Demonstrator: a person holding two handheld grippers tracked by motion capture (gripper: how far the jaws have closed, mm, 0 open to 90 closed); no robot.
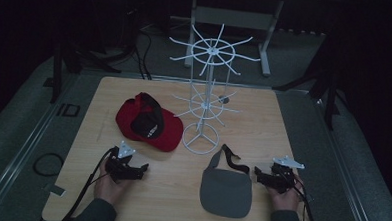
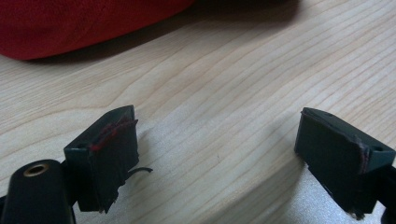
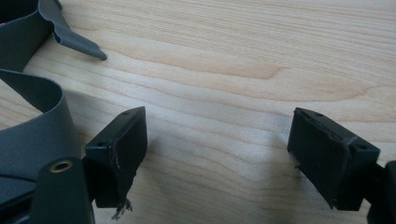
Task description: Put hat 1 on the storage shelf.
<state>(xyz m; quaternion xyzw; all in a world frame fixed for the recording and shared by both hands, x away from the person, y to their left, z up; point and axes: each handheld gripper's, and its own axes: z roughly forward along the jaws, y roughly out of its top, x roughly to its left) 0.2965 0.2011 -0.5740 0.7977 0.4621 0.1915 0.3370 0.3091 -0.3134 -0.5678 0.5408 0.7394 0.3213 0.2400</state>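
Down at the near edge, both hands rest low on the table [image 1: 263,118], sleeves coming in from the bottom. The left claw [image 1: 140,169] lies level near the left corner, aimed rightward, its jaws spread wide with only bare wood between them; in the left gripper view [image 2: 217,154] the gap is plain and nothing is gripped. The right claw [image 1: 257,175] sits at the near right, aimed leftward, released too, jaws well apart over bare wood [image 3: 217,154].

Just left of the right claw lies the grey visor [image 1: 226,189], brim toward the near edge, its strap [image 1: 230,159] curling up behind; the strap's grey band runs beside that claw's left jaw [image 3: 35,126].

Farther back, beyond the left claw, sits the red cap [image 1: 147,122] with its black front panel. To its right, the white wire rack [image 1: 205,91] stands upright on its ring base, just beside the cap, between the two hats.
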